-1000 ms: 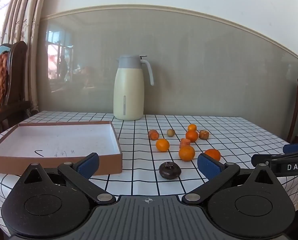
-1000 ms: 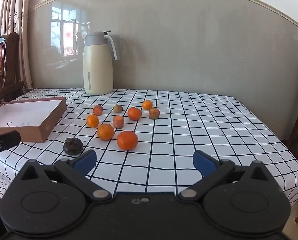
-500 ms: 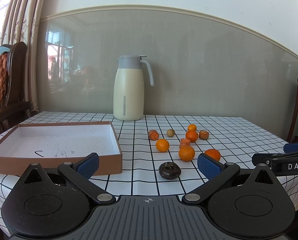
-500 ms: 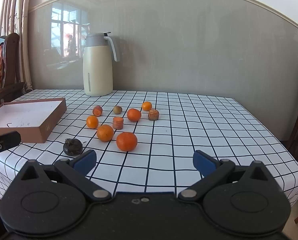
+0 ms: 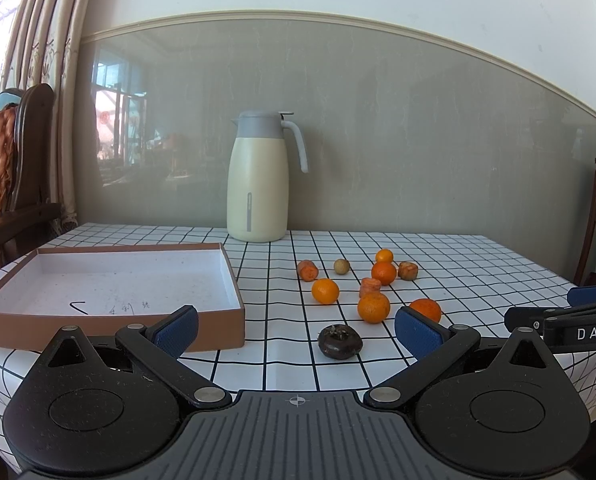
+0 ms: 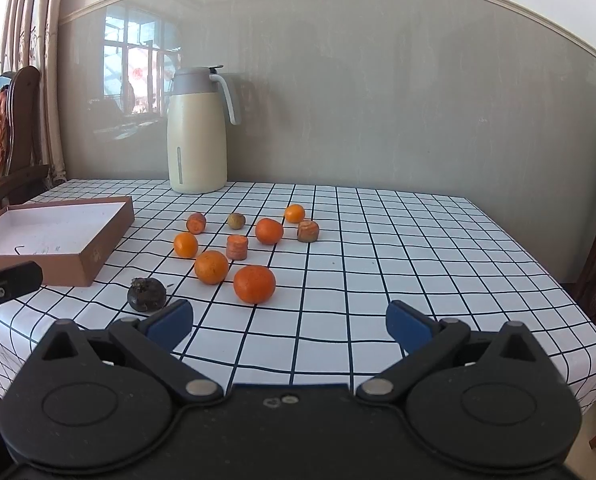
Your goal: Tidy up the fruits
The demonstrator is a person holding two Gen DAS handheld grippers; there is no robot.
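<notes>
- Your left gripper (image 5: 296, 328) hovers at the near edge of the checked tablecloth (image 5: 478, 264), jaws spread wide and holding nothing; the dark, shrivelled fruit (image 5: 340, 342) lies on the cloth between its blue fingertips (image 5: 176, 327).
- Your right gripper (image 6: 289, 322) is likewise released and empty, with the largest orange (image 6: 254, 283) just beyond its fingers.
- The fruits sit loose in a cluster mid-table: a second orange (image 6: 211, 267) just left of the largest, three smaller ones (image 6: 185, 245) (image 6: 269, 231) (image 6: 294, 213) behind, a small brownish round fruit (image 6: 236, 221), and three stubby orange-brown pieces (image 6: 237, 247) (image 6: 196, 223) (image 6: 308, 231) scattered among them.
- The shallow brown cardboard box (image 5: 113, 326) with a white interior stands to the left of the fruit, apart from the cluster; only pen marks show on its floor.
- A cream jug (image 5: 257, 178) with a grey lid stands upright at the back of the table, against the wall.
</notes>
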